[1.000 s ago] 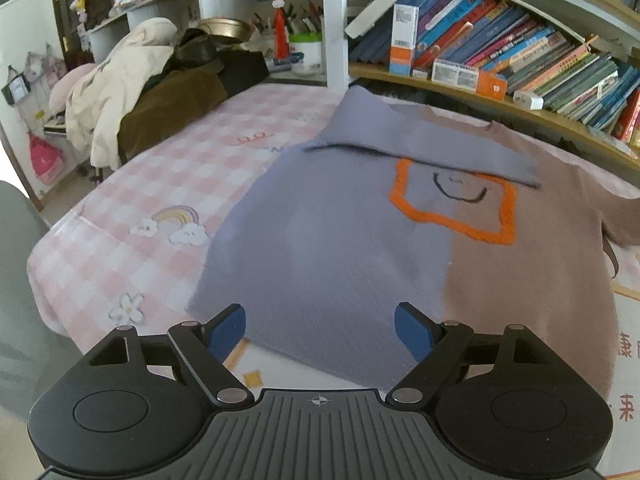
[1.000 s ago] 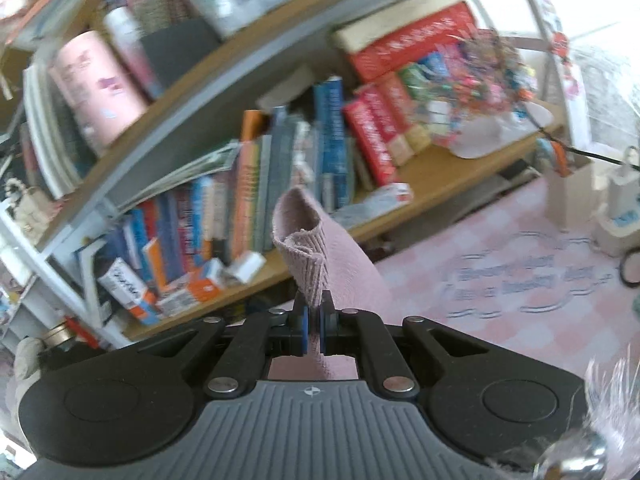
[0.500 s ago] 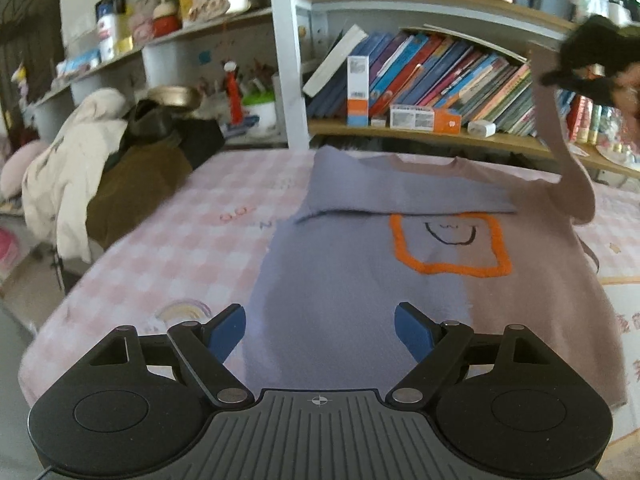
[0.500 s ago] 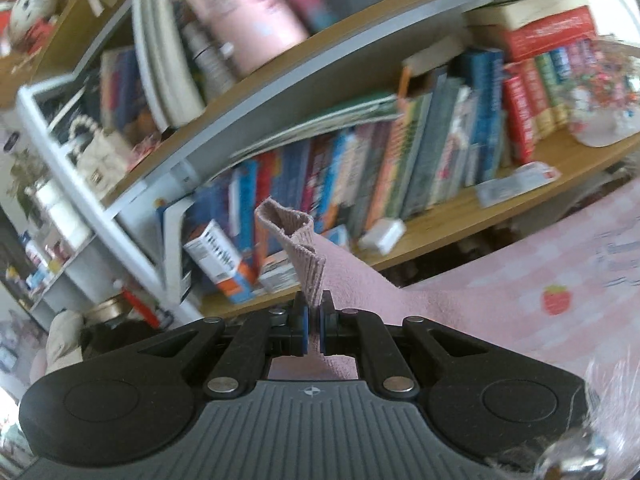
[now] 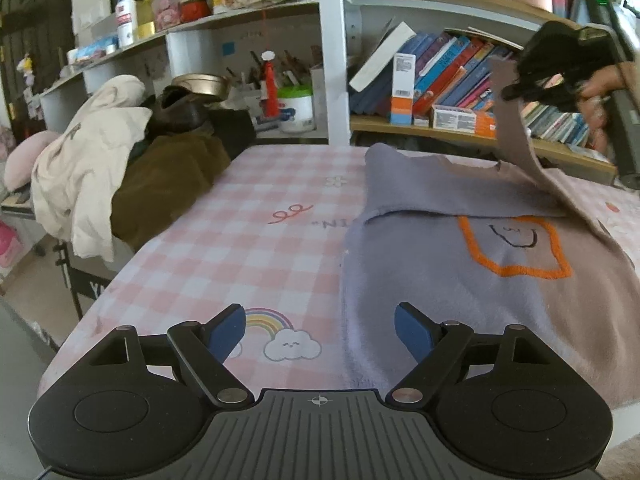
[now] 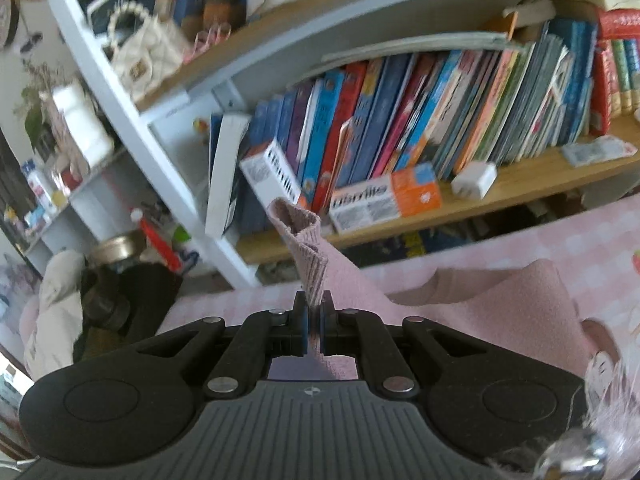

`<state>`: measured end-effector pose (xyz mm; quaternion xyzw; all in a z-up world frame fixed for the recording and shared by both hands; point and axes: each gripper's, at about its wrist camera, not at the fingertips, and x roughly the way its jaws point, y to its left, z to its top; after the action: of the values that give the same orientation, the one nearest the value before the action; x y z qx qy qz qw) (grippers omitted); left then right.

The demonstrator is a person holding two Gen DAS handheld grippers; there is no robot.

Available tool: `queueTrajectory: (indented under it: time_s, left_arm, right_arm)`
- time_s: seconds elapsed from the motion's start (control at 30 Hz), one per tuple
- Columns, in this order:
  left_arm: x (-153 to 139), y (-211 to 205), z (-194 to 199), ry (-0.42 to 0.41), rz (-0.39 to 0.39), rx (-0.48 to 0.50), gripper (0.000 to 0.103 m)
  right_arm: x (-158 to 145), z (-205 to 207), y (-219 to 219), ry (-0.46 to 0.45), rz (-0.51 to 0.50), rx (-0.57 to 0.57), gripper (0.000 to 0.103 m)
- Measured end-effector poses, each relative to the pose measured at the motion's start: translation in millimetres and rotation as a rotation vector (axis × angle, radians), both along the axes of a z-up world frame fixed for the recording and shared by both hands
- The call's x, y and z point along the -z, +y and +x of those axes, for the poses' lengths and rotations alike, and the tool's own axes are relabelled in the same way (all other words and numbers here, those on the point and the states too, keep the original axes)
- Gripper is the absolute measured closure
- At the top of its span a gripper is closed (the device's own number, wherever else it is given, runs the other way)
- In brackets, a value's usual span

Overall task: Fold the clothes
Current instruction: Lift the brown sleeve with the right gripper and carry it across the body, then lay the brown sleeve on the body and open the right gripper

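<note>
The right tongs (image 6: 315, 322) stay clamped on the ribbed cuff of the sweater's pinkish-brown sleeve (image 6: 308, 256), which now hangs lifted over the garment; a second ago the bookshelf (image 6: 400, 216) behind it sat further to the left in the right wrist view. The left tongs (image 5: 320, 330) remain wide apart and empty, now over the pink checked worktop (image 5: 256, 248) beside the rainbow print (image 5: 270, 320), having slid off the sweater (image 5: 460, 280). The sweater lies flat on the worktop, its grey sleeve folded across the chest, with the right tongs newly visible in the left wrist view at upper right.
</note>
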<state>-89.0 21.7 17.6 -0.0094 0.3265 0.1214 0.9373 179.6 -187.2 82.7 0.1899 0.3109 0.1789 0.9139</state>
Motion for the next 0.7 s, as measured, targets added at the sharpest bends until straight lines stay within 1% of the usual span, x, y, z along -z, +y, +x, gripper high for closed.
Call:
queueTrajectory:
  time_s: [0.03, 0.1, 0.13, 0.3, 0.53, 0.67, 0.7]
  left_arm:
    - [0.2, 1.1, -0.6, -0.002, 0.000, 0.009, 0.018]
    - [0.4, 3.3, -1.3, -0.006, 0.000, 0.016, 0.013]
    - [0.4, 4.4, -1.2, -0.008, 0.001, 0.017, 0.012]
    - [1.2, 9.7, 0.4, -0.006, -0.002, 0.028, 0.012]
    - [2.4, 12.7, 0.4, -0.002, 0.001, 0.041, 0.011]
    - [1.2, 12.2, 0.9, 0.001, 0.008, 0.045, 0.011]
    - [0.6, 11.7, 0.9, 0.001, 0.010, 0.047, 0.011]
  right_arm:
    - [3.3, 0.7, 5.7, 0.009, -0.009, -0.006, 0.098]
    - [10.6, 2.5, 15.5, 0.029, -0.026, -0.022, 0.098]
    - [13.8, 3.2, 19.4, 0.040, -0.036, -0.034, 0.098]
    - [35.3, 8.6, 36.1, 0.091, -0.105, -0.073, 0.098]
    - [62.7, 11.3, 46.7, 0.152, -0.134, -0.134, 0.097]
    - [74.6, 11.8, 57.1, 0.193, -0.148, -0.173, 0.089]
    - [77.5, 11.4, 59.6, 0.204, -0.152, -0.186, 0.076]
